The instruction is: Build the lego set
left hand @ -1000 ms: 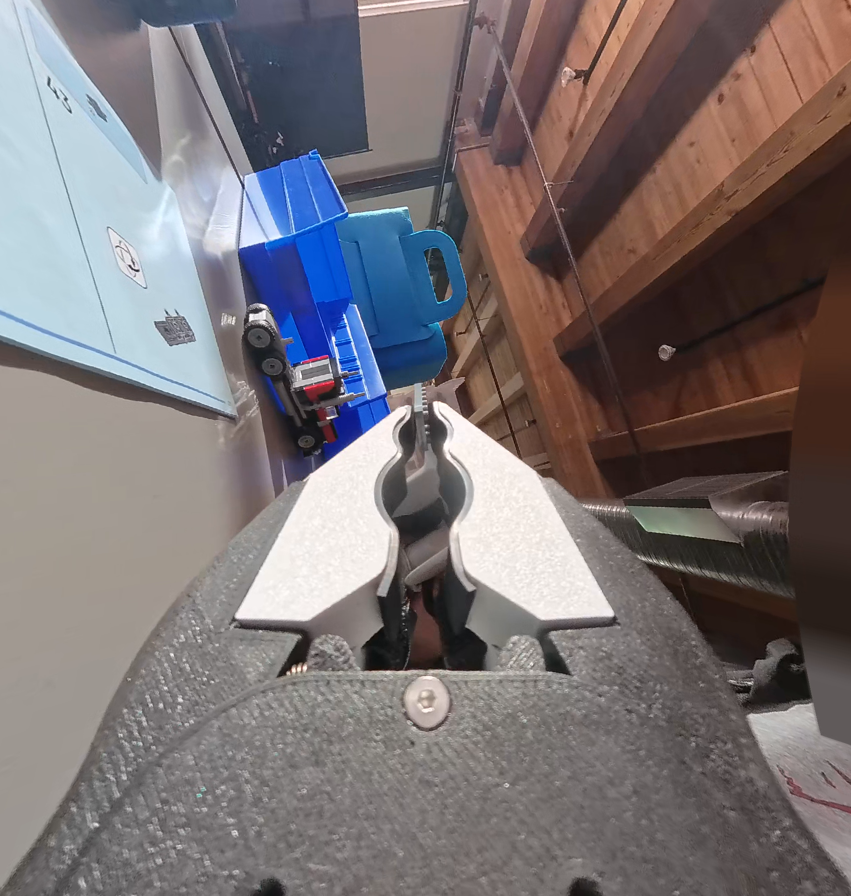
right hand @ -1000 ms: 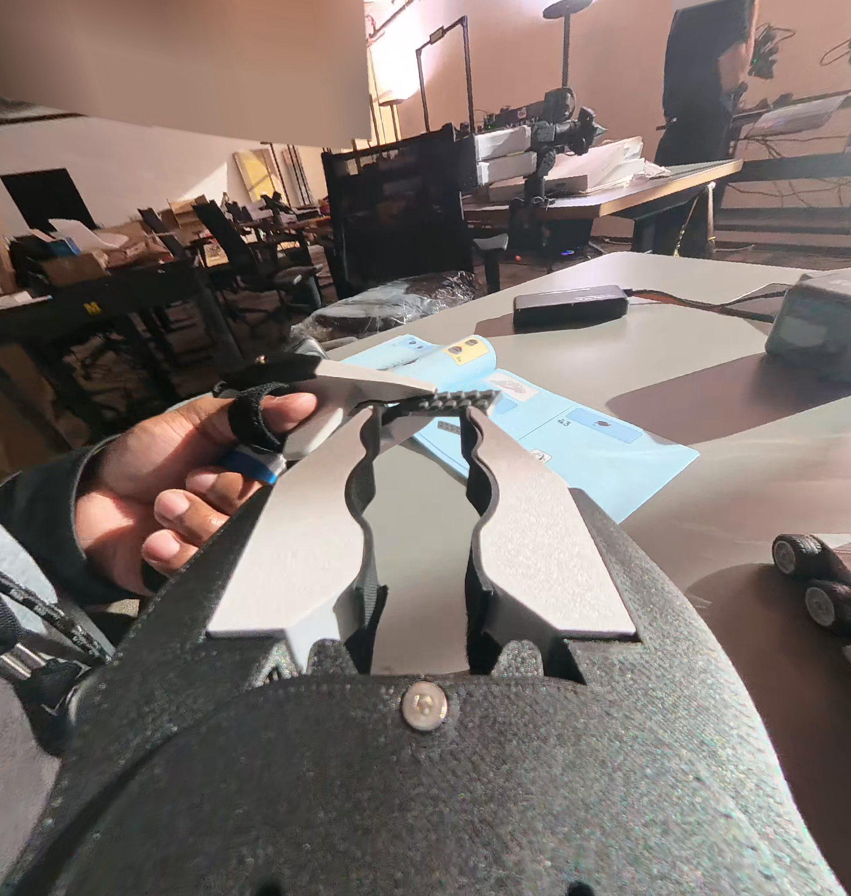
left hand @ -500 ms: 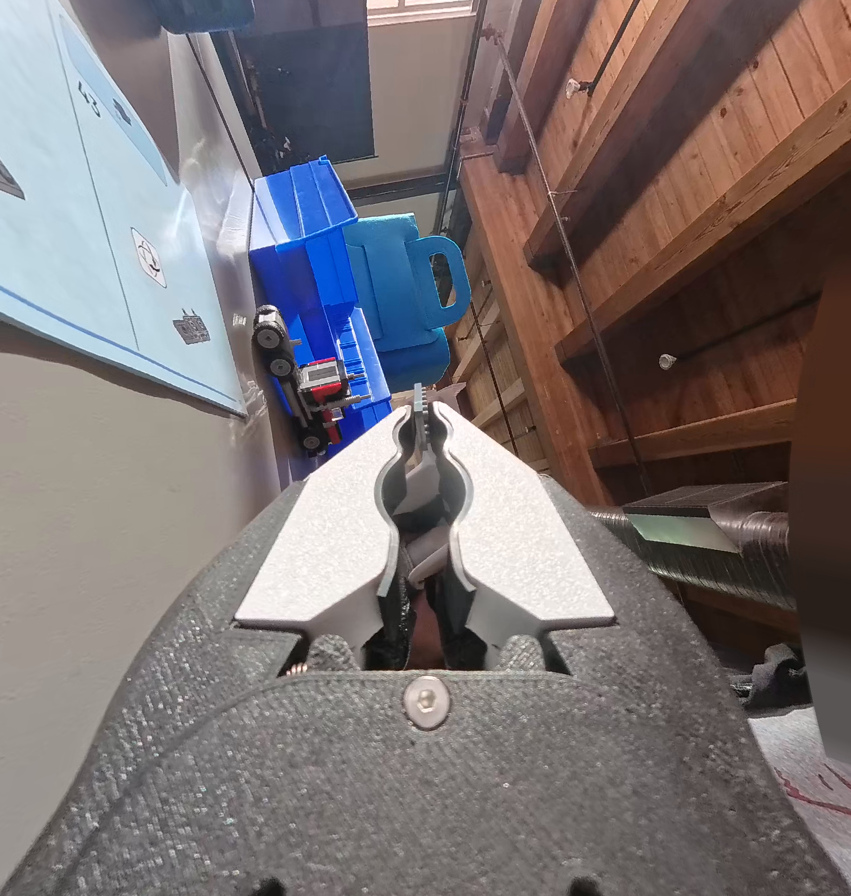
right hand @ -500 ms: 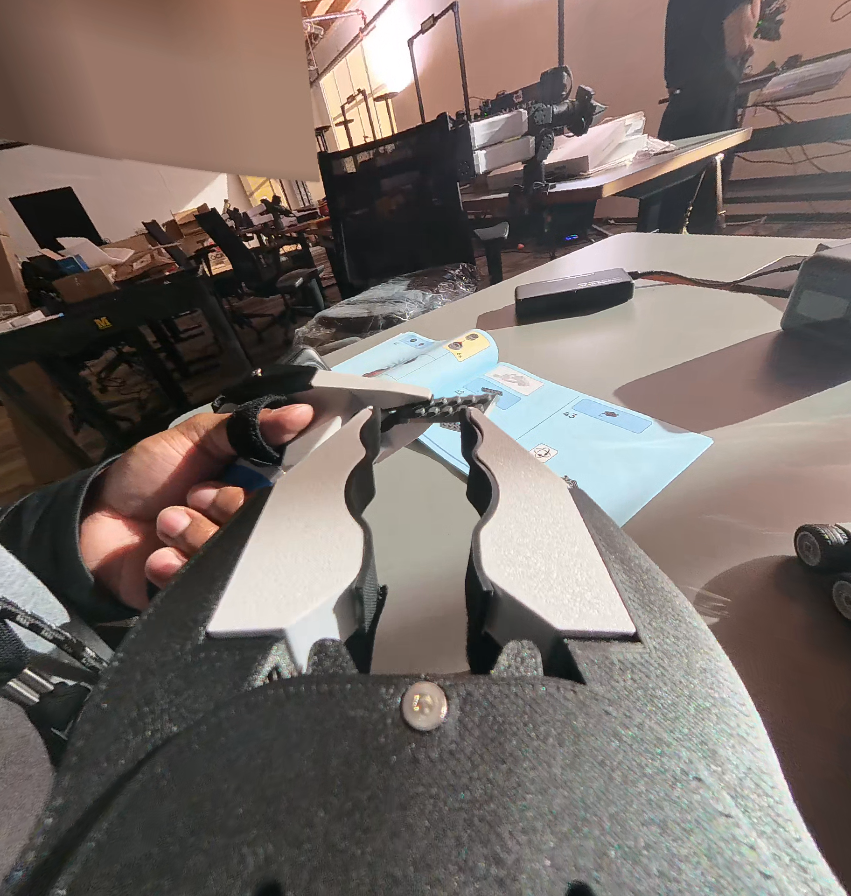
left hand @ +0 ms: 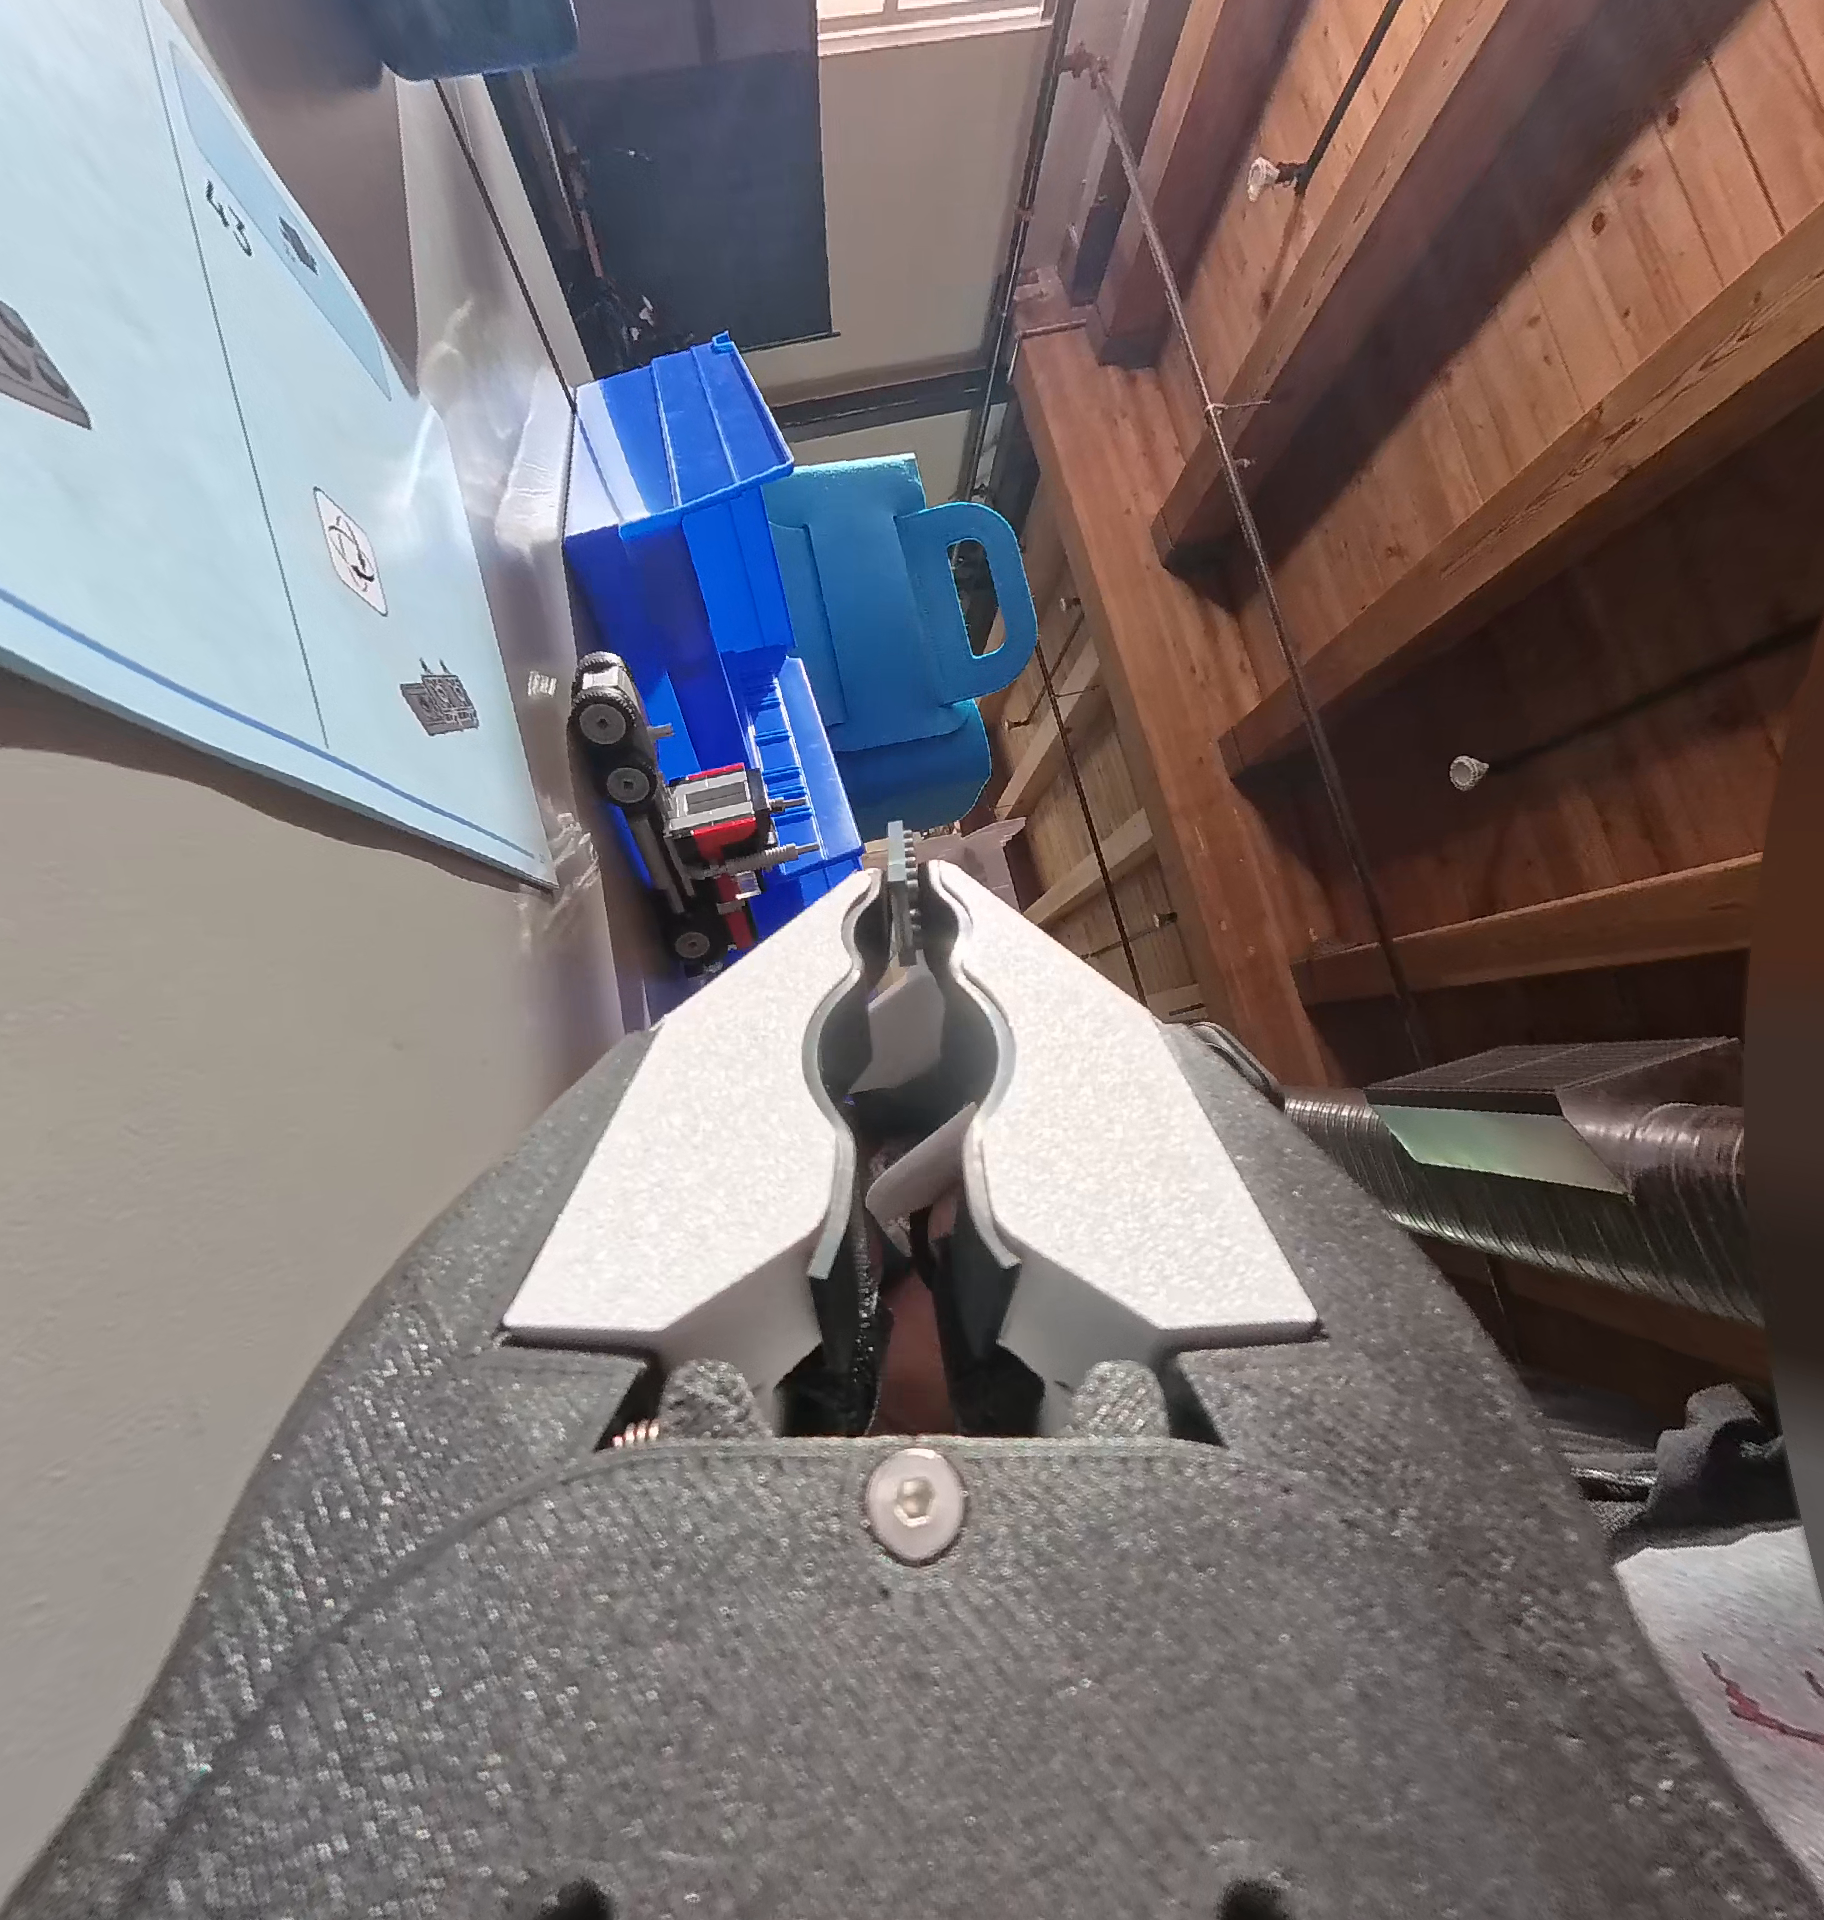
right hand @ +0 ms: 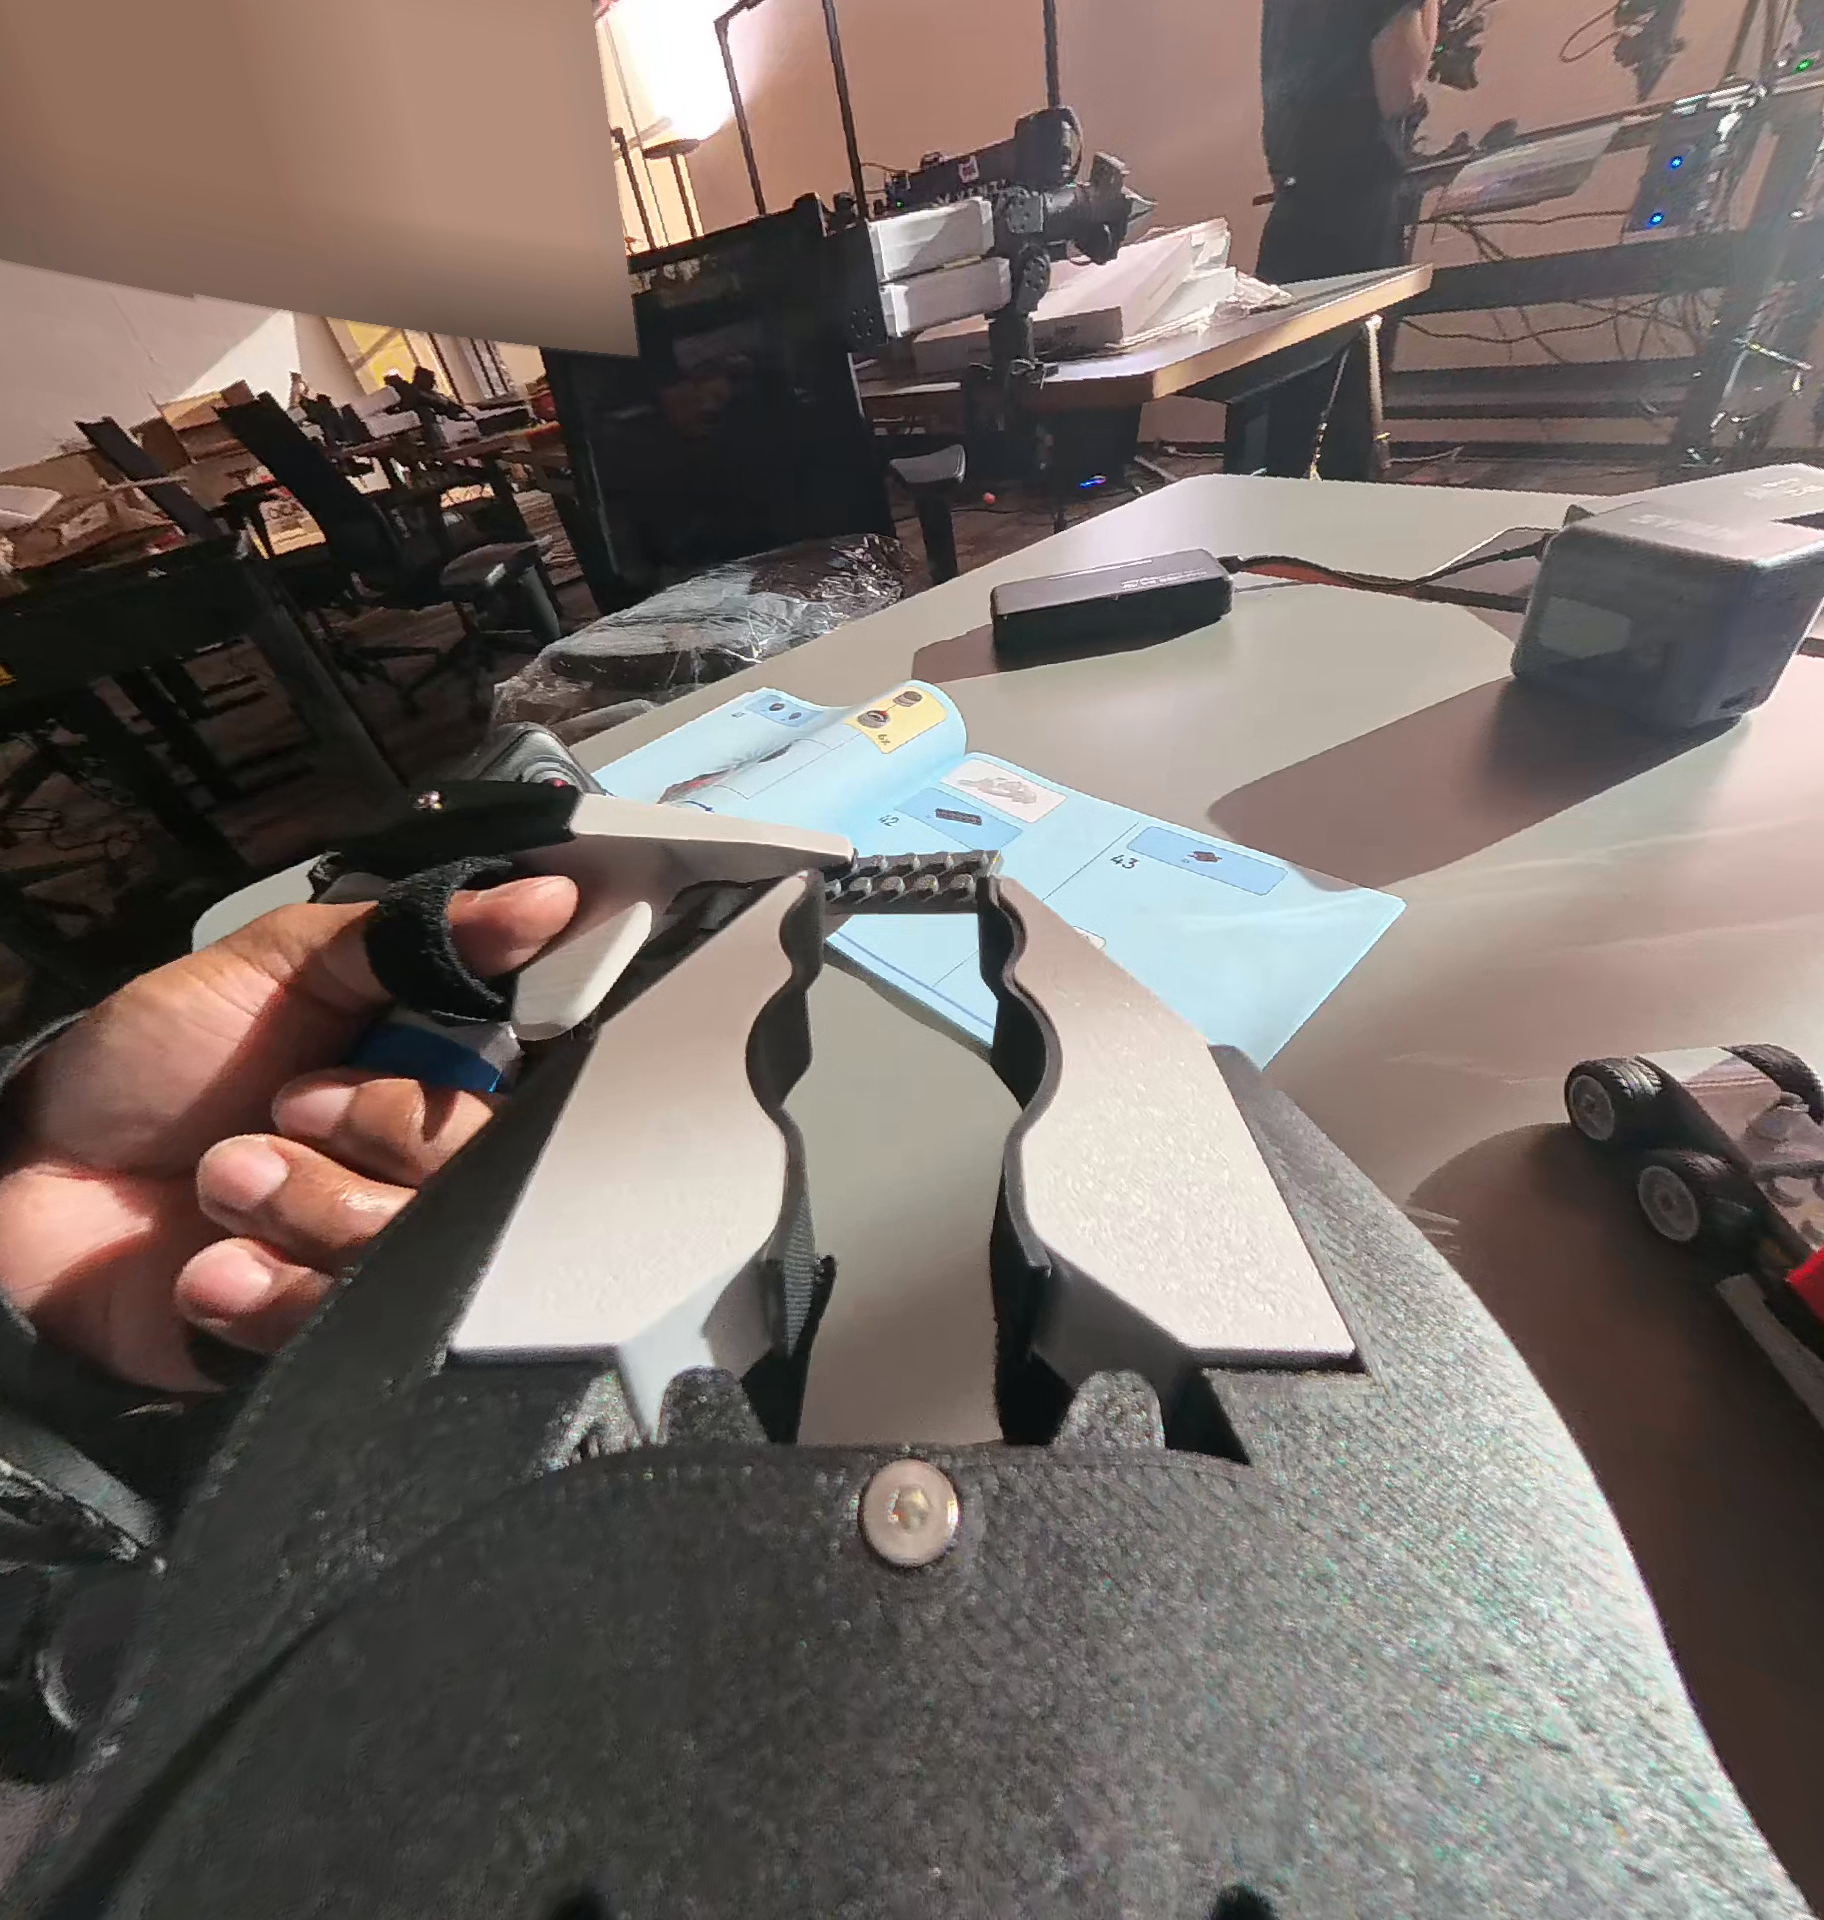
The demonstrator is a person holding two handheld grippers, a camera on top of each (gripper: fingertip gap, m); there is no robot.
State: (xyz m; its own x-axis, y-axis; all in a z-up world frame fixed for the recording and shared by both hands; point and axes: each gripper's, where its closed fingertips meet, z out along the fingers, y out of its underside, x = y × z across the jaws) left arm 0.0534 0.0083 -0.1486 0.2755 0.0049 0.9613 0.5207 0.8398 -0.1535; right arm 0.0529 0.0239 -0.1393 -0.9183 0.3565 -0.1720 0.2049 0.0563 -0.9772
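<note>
A thin dark grey studded plate [right hand: 913, 871] hangs above the table between both grippers. My left gripper [left hand: 900, 883] is shut on it; in its own view the plate [left hand: 897, 847] shows edge-on, sticking out past the tips. In the right wrist view the left gripper [right hand: 721, 842] comes in from the left, held by a hand [right hand: 212, 1122]. My right gripper [right hand: 906, 894] has its tips against the plate's two ends. The partly built truck [right hand: 1718, 1143] stands on the table at the right; it also shows in the left wrist view [left hand: 695, 831].
The open light-blue instruction booklet [right hand: 1147, 862] lies on the grey table [right hand: 1510, 831]; it also shows in the left wrist view [left hand: 160, 468]. A blue bin [left hand: 679, 540] and a teal case [left hand: 887, 623] stand behind the truck. A black device [right hand: 1110, 601] and a grey box [right hand: 1666, 623] sit farther back. My two grippers' fingertips are within a few centimetres of each other. My right gripper's tips are some 15 cm from the partly built truck [right hand: 1718, 1143].
My right gripper's fingers have closed in a little around the plate. Both grippers have shifted slightly. The left gripper has kept its hold.
</note>
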